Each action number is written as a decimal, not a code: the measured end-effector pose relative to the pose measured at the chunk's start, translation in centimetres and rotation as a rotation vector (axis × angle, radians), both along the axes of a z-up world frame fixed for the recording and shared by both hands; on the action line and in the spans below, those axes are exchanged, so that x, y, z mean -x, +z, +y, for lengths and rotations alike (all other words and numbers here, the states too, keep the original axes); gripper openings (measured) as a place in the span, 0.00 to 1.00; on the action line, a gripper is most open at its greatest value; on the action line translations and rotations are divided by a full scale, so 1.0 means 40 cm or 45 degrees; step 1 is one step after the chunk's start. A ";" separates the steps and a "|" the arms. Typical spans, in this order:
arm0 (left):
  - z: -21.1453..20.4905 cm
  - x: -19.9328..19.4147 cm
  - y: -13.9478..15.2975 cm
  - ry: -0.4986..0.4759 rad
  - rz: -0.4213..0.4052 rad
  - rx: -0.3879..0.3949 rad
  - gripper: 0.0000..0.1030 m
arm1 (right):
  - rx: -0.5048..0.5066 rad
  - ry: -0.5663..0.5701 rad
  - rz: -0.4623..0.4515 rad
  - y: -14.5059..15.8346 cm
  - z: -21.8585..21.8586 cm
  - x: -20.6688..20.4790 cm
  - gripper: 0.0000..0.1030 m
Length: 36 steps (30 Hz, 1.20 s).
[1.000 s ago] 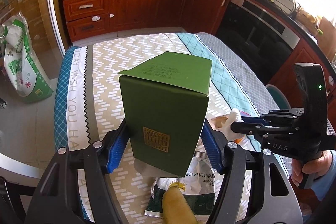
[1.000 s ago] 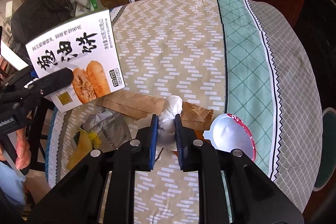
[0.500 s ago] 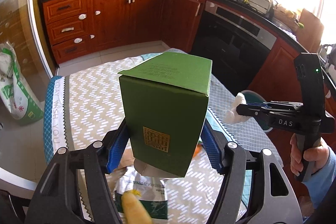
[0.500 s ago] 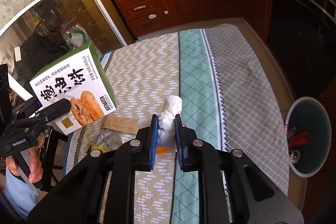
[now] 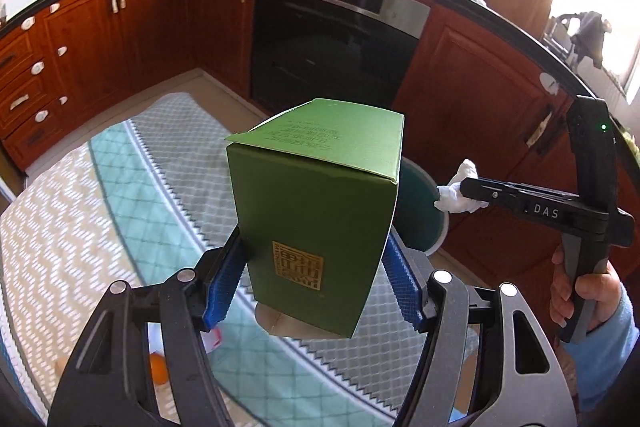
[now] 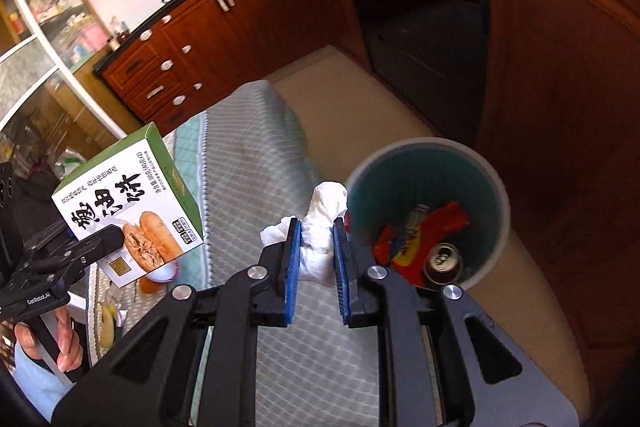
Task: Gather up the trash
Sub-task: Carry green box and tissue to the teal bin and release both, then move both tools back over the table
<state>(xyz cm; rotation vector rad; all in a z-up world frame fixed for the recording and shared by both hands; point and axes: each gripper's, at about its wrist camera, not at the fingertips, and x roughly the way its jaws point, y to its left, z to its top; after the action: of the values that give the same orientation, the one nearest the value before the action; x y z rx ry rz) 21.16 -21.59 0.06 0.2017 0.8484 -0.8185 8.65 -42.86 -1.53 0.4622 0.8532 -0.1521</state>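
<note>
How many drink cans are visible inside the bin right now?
2. One upright can sits at the near side of the bin; a second can lies behind it beside the red wrapper. More may be hidden underneath.

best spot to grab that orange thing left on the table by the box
The orange piece looks small and rounded, lying flat on the tablecloth half hidden behind the green box. Probably come straight down from above and pinch across its width; its exact shape cannot be told.

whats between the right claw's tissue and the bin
Nothing: in the right wrist view the tissue wad sits just left of the bin rim, with only bare floor between.
</note>
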 end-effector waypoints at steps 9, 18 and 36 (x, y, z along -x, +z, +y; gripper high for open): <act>-0.324 -0.034 -0.118 -0.167 0.113 -0.049 0.65 | -0.053 -0.159 0.101 -0.100 -0.160 0.037 0.15; -0.483 -0.088 -0.251 -0.176 0.190 -0.164 0.72 | -0.045 -0.214 0.147 -0.140 -0.215 -0.019 0.15; -0.367 -0.100 -0.231 -0.113 0.229 -0.092 0.83 | -0.080 -0.167 0.177 -0.145 -0.166 -0.103 0.75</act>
<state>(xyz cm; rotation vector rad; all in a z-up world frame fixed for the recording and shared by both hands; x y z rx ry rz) 25.15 -36.26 -9.17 0.2326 1.0451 -0.8991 12.78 -49.52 -7.34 0.5716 0.9660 -0.2817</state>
